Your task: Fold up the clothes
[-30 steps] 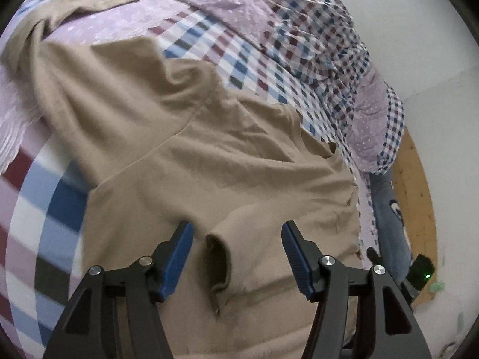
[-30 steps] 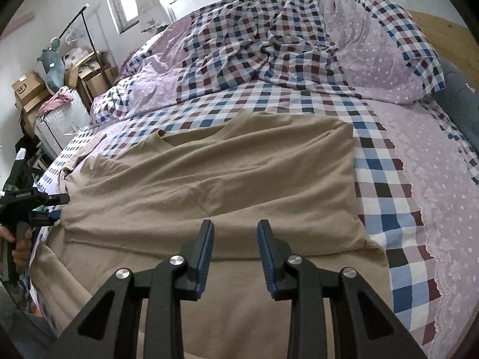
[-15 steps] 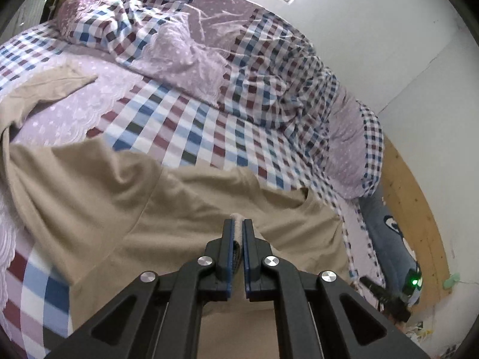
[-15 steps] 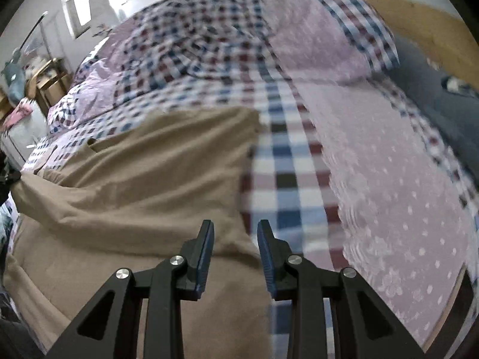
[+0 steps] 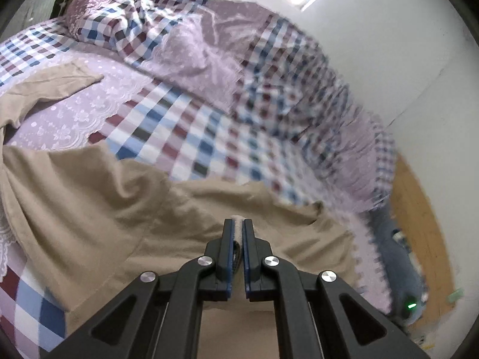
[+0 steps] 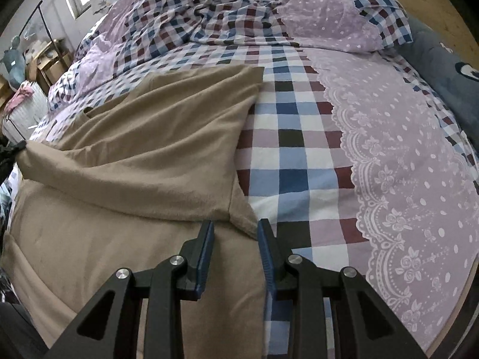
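One tan shirt (image 6: 143, 155) lies spread on the near left part of the checked bedsheet (image 6: 293, 155). The left gripper (image 5: 238, 233) is clamped on a raised fold of it. The right gripper (image 6: 235, 239) has its jaws apart, just over the shirt's right edge. A rumpled duvet (image 6: 227, 9) lies far behind.

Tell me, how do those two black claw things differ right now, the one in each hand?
The left gripper has its jaws shut, pinching a fold of the tan shirt; the right gripper has its jaws apart with nothing clamped. The left one lifts cloth off the bed, while the right one hangs over the shirt's folded edge near the checked bedsheet. Both share black arms and blue finger pads.
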A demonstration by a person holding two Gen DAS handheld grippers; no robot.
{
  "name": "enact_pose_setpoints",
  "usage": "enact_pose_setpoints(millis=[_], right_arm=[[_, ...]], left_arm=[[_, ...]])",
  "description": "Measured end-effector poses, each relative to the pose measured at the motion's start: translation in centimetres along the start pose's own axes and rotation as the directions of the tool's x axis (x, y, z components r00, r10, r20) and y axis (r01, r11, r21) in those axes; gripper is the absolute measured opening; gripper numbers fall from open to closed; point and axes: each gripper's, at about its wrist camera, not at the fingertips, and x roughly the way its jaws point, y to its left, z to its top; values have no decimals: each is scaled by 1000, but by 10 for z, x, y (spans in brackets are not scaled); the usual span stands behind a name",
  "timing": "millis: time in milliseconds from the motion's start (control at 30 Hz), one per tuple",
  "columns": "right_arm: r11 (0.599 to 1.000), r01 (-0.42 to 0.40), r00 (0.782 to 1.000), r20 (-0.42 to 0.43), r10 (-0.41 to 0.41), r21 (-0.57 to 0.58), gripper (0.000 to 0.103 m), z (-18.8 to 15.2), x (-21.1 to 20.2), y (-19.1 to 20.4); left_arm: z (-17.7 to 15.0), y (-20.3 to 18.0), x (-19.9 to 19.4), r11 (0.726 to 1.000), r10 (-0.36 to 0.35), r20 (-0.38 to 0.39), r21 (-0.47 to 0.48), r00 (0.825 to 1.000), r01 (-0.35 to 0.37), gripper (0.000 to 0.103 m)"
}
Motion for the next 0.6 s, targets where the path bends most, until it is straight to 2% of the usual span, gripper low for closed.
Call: enact_pose_setpoints(millis=[67,200,267,333,433,600], right_arm=[[1000,-4,1000,4,4,9,31,1,-1,-1],[998,-22,999,30,21,52,32,7,-7,-7],[996,-40,996,82,33,78,32,15,-16,-9],[989,-81,989,130,65,121,32,28,-22,-13],[983,-110,982,167,85,148,32,54,-22,-11],[992,-55,985,170,36,113,32,118,4,4]], left_arm=[[-6,14,13,999,44,-43,-29,998,-45,5],[-8,30,14,993,-29,-21,-111,999,27,10],[-7,29,12,991,-78,-11,-105,997,76,28],[-5,24,14,992,-106,-23,-78,994,104,35],[-4,21,18,992,-115,-43,-65,992,112,35],[-8,19,30,994,-102,-83,-54,991,97,35]])
